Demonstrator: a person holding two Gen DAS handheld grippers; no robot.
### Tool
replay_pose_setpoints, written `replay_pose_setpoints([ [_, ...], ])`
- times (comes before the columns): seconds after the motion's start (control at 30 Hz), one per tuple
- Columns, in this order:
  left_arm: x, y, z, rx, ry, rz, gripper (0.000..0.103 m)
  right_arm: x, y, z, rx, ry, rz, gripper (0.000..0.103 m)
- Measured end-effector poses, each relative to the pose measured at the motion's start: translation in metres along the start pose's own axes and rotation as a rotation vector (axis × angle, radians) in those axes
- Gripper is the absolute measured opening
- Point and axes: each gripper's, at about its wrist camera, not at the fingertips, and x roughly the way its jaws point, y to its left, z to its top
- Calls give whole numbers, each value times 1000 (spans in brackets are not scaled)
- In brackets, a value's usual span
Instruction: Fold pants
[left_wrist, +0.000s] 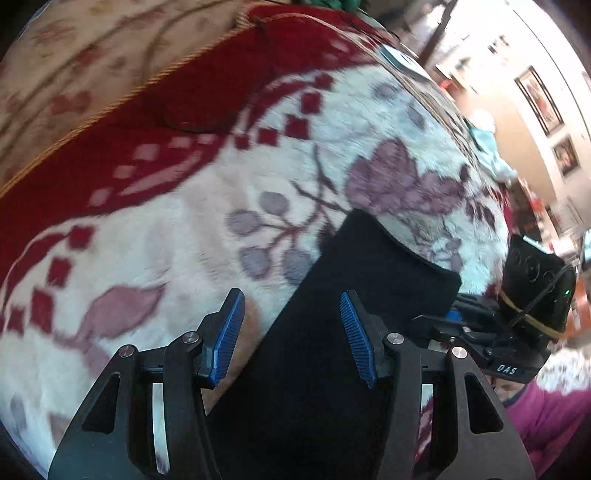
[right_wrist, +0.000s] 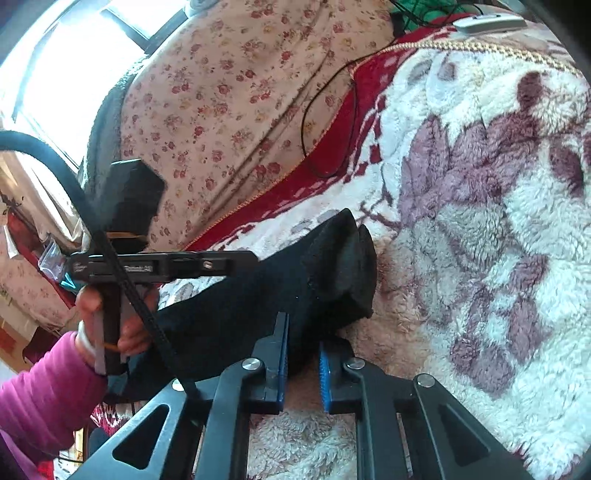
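Observation:
The black pants (left_wrist: 332, 332) lie in a narrow strip on a fleecy white, red and purple floral blanket (left_wrist: 166, 236). My left gripper (left_wrist: 291, 328) is open, its blue pads (left_wrist: 229, 332) spread wide, hovering over the strip's left edge; nothing is between them. In the right wrist view the pants (right_wrist: 258, 295) end in a folded hem (right_wrist: 347, 269). My right gripper (right_wrist: 303, 354) is nearly closed, and its blue pads (right_wrist: 283, 354) pinch the pants' near edge. The left gripper's body (right_wrist: 166, 262) shows there, held in a hand.
The blanket (right_wrist: 480, 221) covers a bed. A cream floral pillow (right_wrist: 229, 110) and a thin black cable (right_wrist: 325, 122) lie at the back. The right gripper's camera (left_wrist: 535, 284) and a pink sleeve (left_wrist: 554, 417) are at the left wrist view's right edge. Pictures (left_wrist: 539, 99) hang on the wall.

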Motion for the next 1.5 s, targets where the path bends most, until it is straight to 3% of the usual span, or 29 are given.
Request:
replay_pose_setpoints([
  [0.1,12,-7,5,67,41,-30,53,-2,-1,0,4,-4,14,12],
  [0.2,19,-9,10,95,67,-81,70,-5,-3,0,7,-6,23,12],
  [0.3,24,-11,13,123,103,-141,71,-4,-5,-1,14,4,23,12],
  [0.33,25,-14,13,141,114,-134,68,-3,-5,-1,16,6,22,12],
  [0.37,27,-18,12,176,120,-101,56,-3,-6,-1,18,6,24,12],
  [0.4,28,-23,10,218,119,-49,53,-2,-6,0,19,5,26,12],
  [0.47,28,-26,11,213,114,-67,33,-2,-6,0,19,7,23,12],
  [0.5,28,-25,12,202,112,-69,31,-2,-5,0,17,5,24,12],
  [0.53,27,-24,12,195,106,-66,22,-2,-4,2,15,0,27,11],
  [0.6,22,-26,12,190,76,-69,12,-6,-3,3,9,-22,46,10],
  [0.67,15,-32,11,201,49,-58,10,-12,2,4,-10,-48,58,10],
  [0.93,-49,-42,6,213,-97,-41,9,-35,46,16,-95,-113,105,10],
  [1.1,-110,-40,-14,189,-194,-25,9,-47,102,26,-214,-131,175,10],
  [1.37,-188,-18,-82,97,-297,47,9,-28,192,12,-394,-60,300,10],
  [1.5,-213,12,-129,-28,-330,93,9,7,230,-12,-465,43,360,10],
])
